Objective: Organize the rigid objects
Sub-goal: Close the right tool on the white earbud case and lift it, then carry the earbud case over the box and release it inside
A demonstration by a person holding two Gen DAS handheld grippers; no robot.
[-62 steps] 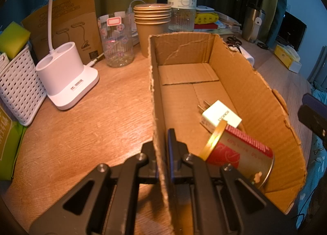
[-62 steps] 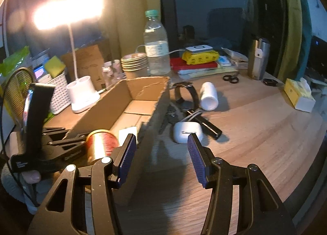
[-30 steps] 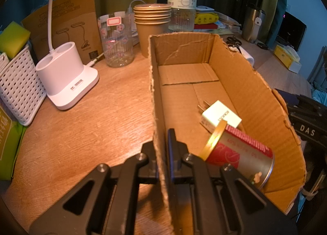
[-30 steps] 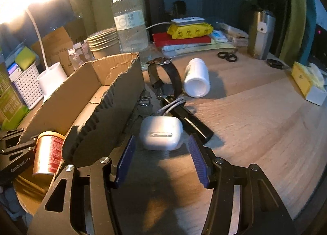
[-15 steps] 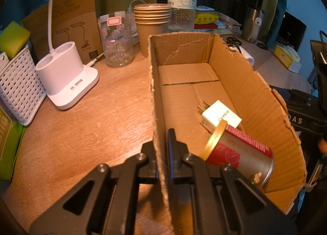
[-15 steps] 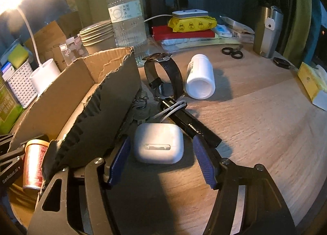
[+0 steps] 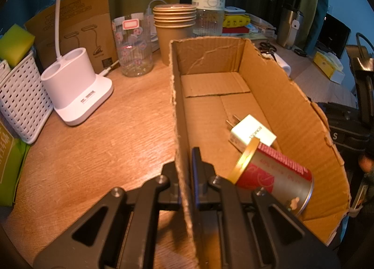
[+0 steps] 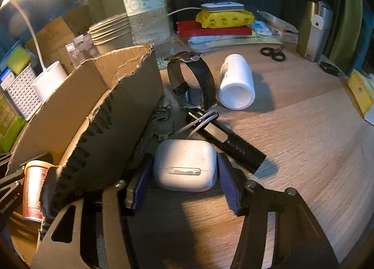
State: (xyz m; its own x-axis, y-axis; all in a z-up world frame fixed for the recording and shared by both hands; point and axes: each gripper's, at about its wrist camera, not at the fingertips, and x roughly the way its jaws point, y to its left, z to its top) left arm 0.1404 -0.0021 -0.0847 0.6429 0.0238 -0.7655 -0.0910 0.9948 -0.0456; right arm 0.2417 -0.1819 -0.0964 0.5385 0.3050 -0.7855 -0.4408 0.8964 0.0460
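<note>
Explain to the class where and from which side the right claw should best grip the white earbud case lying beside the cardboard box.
Probably across its two short rounded ends, coming down from the near side. The earbud case lies flat, hinge seam facing the camera, and the right claw already straddles it, jaws closing; the flashlight crowds its far side.

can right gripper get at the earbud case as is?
Probably yes: the earbud case already sits between the closing jaws of the right gripper, top clear. The flashlight lies close behind.

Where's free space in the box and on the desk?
Cardboard box: the far half of its floor is bare, beyond the charger and red tin. Desk is open right of the flashlight; crowded between box wall and earbud case.
</note>
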